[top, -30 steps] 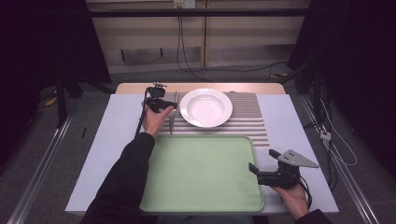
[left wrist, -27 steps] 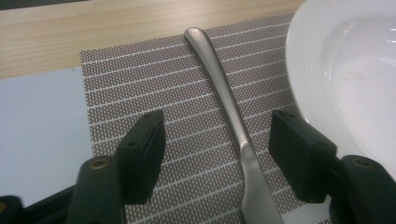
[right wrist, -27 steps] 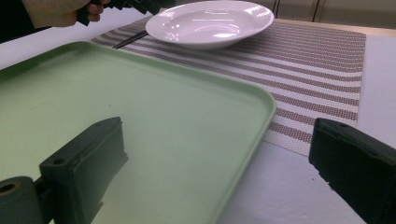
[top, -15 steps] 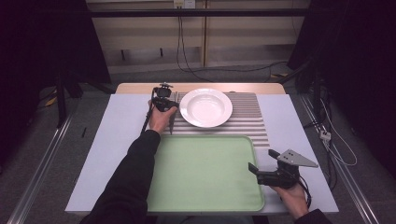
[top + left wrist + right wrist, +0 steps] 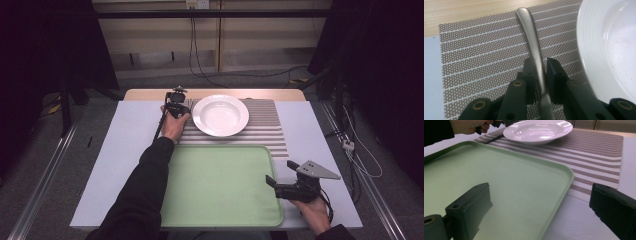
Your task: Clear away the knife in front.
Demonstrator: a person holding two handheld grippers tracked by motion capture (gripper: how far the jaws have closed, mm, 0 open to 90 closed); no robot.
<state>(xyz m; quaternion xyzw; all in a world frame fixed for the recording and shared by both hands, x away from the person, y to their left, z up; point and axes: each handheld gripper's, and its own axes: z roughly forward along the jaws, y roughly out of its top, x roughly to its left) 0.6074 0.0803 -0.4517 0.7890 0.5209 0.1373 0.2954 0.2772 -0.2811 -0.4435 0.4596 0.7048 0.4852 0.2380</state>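
My left gripper (image 5: 540, 72) has just been closing on the slim brushed-metal cutlery handle (image 5: 531, 37) lying on the striped woven placemat (image 5: 479, 50), just left of the white ceramic plate (image 5: 609, 37). With the handle pinched, lifting looks next. My right gripper (image 5: 539, 207) waits open over the pale green plastic tray (image 5: 499, 175).

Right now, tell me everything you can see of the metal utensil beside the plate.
The utensil looks like brushed steel with a slim, curved handle ending in a rounded tip. It lies flat on the striped brown placemat, just beside the rim of the white plate without touching it. Its working end is hidden under the left gripper, so I cannot tell what kind of utensil it is. The jaws have just been closing and now stand on either side of the handle, seemingly pressing it.
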